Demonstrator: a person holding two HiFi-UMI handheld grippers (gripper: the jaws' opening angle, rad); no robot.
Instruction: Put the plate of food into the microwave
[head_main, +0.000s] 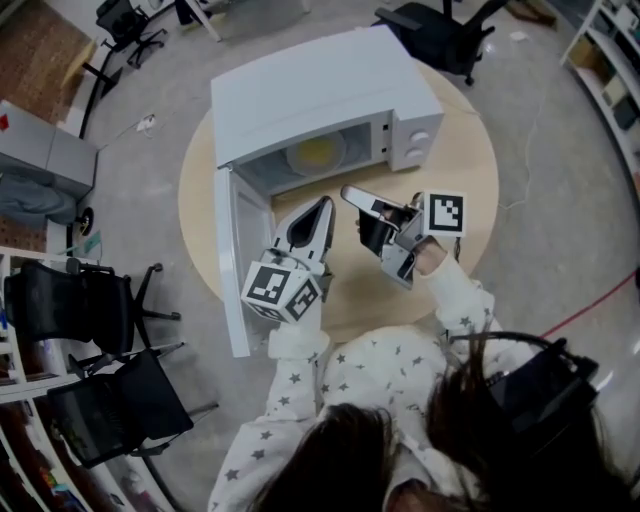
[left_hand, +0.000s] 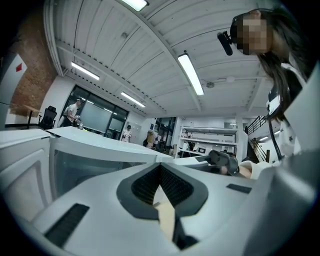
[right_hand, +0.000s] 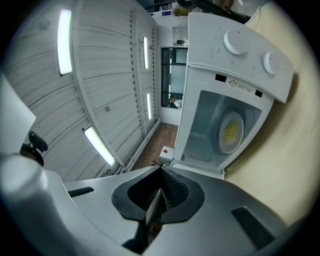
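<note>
— Where is the plate of food now?

— The plate (head_main: 316, 154) sits inside the microwave (head_main: 310, 85), flat on the floor of the cavity, with something yellow on it. My right gripper view looks straight into the opening and shows it there too, well back from the front edge.

— So what are your grippers holding?

— Nothing. My left gripper (head_main: 325, 205) is clenched, jaws tip to tip with nothing between them, and my right gripper (head_main: 350, 192) is clamped just as tight and just as empty. Both hover over the desk (head_main: 470, 170) in front of the opening, near each other but apart.

— Which step is this, then?

— I judge the placing itself done — the plate is in and I have let go of it. What remains, if anything, is the door (head_main: 232, 260). It stands wide open, swung out on the microwave's left side towards me, and my left gripper is just beside it.

— What does the next move call for?

— Probably a push on the door's outer face with the left gripper, sweeping it round until it meets the front. I would pull the right gripper clear of the opening first — otherwise the door could catch it on the way.
</note>
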